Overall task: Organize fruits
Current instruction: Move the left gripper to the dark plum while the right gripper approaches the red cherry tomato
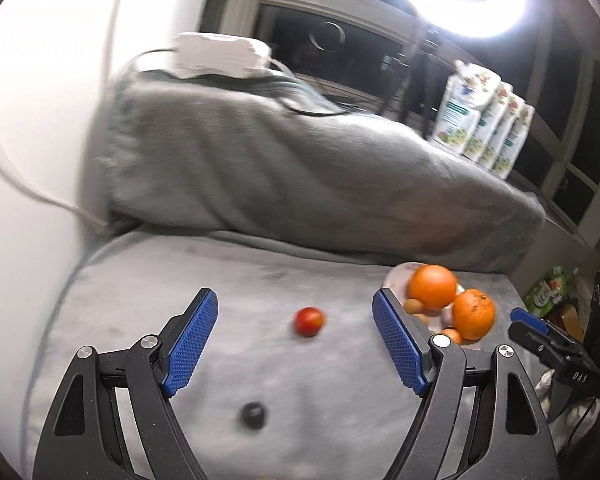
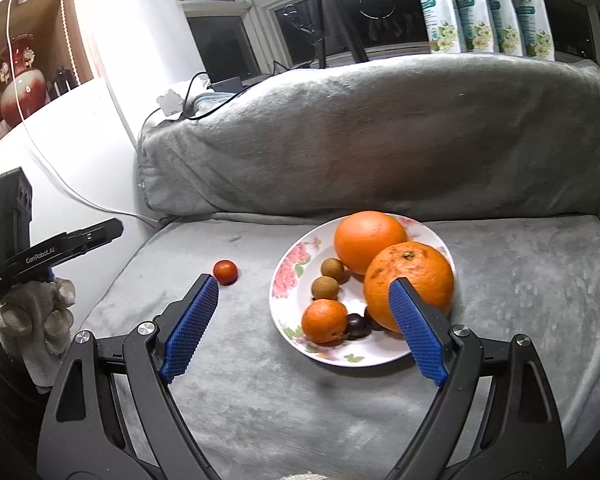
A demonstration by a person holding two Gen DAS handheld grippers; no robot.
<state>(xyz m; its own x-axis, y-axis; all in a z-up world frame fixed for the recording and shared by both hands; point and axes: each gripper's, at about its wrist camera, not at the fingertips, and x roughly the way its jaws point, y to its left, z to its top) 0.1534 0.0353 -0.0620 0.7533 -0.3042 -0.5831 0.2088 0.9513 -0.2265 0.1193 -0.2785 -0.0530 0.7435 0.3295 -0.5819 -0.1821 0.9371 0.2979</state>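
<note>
A round white plate (image 2: 296,280) with a pink flower pattern on its rim rests on a grey plush sofa seat (image 2: 260,392). On it lie two large oranges: the rear one (image 2: 368,240) smooth-skinned, the front one (image 2: 414,276) rough and speckled. A small mandarin (image 2: 324,320), two brown, matt longans (image 2: 327,278) and some dark glossy fruit (image 2: 358,326) lie beside them on the plate.

Off the plate, to its left on the fabric, sits a small round red tomato (image 1: 309,321). A small dark fruit (image 1: 253,415) lies nearer the camera in the left wrist view, blurred.

The left gripper (image 1: 294,338) has its jaws spread wide and holds nothing; the tomato lies beyond the gap. Its blue fingers (image 1: 190,344) are ribbed. A hand in a pale knitted glove (image 2: 40,316) carries it, angled downward.

The right gripper (image 2: 304,326) also stands spread and empty, tilted down over the plate's near side.
</note>
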